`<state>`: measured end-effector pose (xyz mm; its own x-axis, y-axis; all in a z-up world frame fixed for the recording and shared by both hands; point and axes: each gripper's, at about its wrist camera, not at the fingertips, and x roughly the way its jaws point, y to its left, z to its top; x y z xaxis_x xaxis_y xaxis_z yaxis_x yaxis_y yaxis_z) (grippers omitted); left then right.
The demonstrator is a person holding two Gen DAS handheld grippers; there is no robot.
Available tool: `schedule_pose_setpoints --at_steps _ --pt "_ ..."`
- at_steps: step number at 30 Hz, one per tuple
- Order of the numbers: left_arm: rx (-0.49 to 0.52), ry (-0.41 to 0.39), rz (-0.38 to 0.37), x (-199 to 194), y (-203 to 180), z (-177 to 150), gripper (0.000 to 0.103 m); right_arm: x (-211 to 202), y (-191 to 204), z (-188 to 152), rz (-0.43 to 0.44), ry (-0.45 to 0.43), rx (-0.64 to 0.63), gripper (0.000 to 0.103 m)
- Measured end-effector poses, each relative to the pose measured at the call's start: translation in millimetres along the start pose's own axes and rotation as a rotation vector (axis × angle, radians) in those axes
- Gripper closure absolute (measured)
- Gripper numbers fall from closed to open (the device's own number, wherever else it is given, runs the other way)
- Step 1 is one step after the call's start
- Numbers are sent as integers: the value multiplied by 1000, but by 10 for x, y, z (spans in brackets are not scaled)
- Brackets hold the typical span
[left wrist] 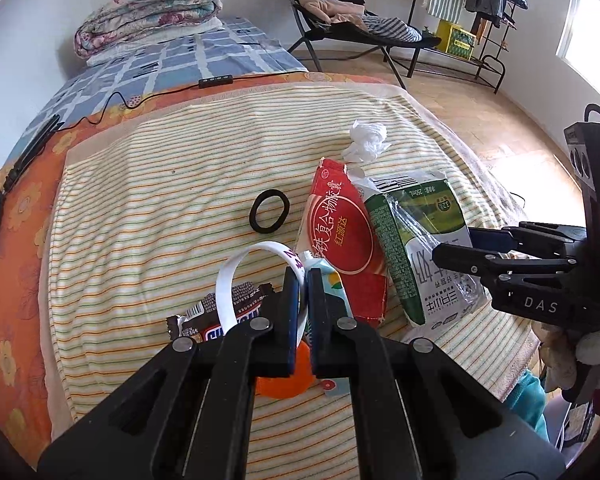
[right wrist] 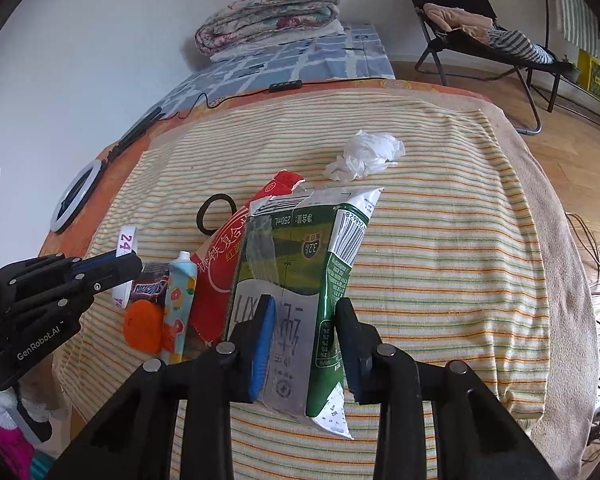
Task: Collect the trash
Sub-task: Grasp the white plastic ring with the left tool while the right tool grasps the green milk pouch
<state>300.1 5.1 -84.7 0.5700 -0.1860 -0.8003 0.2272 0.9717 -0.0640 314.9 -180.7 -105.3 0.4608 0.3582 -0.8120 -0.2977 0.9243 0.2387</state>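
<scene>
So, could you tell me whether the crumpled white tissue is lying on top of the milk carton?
No, the tissue lies on the striped blanket, apart from the carton.

On the bed (right wrist: 440, 240), the milk carton (right wrist: 300, 280) lay between the fingers of the right hand-held gripper (right wrist: 305, 344), overlapping the medicine box (right wrist: 216, 276) to its left. Left of that came the toothpaste tube (right wrist: 179, 304), then the cap (right wrist: 143, 326) and candy wrapper (right wrist: 150, 286). The hair tie (right wrist: 216, 214) lay behind these, the crumpled tissue (right wrist: 366, 154) farther back right. The left hand-held gripper (left wrist: 303, 280) pinched the wristband (left wrist: 236, 280).
</scene>
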Motion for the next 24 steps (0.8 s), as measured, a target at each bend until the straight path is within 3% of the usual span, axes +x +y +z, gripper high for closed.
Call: schedule_pose_setpoints --at_steps 1,2,4,5,12,16,24 --pt "1 -3 3 -13 -3 -7 101 14 -6 -2 -2 11 -2 65" --pt "2 -4 5 -28 -3 -15 101 36 -21 -5 -3 28 2 46" --pt "0 -7 4 -47 1 -13 101 48 -59 -26 3 37 25 19" --pt "-2 -8 3 -54 5 -12 101 47 -66 -28 5 30 33 16" --pt "0 -11 0 -77 9 -12 101 335 -26 81 -63 90 12 12" --pt "1 -22 -1 -163 19 -26 101 478 -149 102 -31 113 76 21" --pt "4 -42 -7 -373 -43 -104 101 197 -154 -2 -9 33 78 24"
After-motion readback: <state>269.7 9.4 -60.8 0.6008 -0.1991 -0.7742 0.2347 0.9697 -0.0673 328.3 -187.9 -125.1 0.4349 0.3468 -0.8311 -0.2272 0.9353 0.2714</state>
